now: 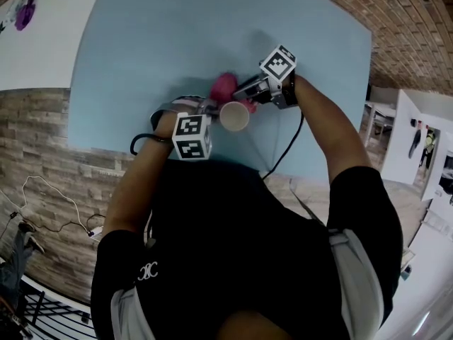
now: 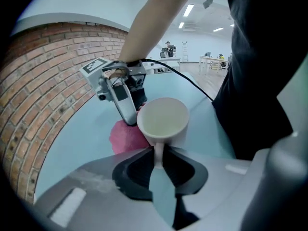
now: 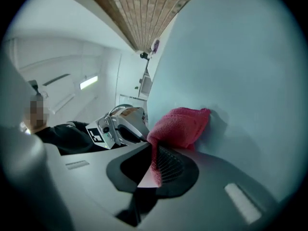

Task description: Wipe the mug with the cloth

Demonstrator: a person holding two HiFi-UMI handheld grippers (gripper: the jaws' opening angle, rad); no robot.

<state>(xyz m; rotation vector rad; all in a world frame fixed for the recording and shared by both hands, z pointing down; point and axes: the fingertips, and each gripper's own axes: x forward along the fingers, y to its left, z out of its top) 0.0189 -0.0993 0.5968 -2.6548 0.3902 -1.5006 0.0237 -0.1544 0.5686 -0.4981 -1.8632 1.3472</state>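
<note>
A cream mug (image 2: 163, 118) is held above the pale blue table (image 1: 156, 62), its mouth facing the camera in the left gripper view. My left gripper (image 2: 158, 163) is shut on the mug's handle. In the head view the mug (image 1: 234, 116) sits between both grippers, with the left gripper (image 1: 209, 108) at its left side. A pink cloth (image 3: 179, 126) hangs bunched from my right gripper (image 3: 155, 163), which is shut on it. The cloth (image 1: 225, 88) lies against the mug's far side, and the right gripper (image 1: 248, 98) is beside the rim. The cloth (image 2: 126, 136) also shows behind the mug.
The blue table ends at a near edge (image 1: 283, 172) just in front of the person's body. A black cable (image 1: 283, 151) trails from the right gripper over that edge. Brick floor (image 1: 403, 27) surrounds the table.
</note>
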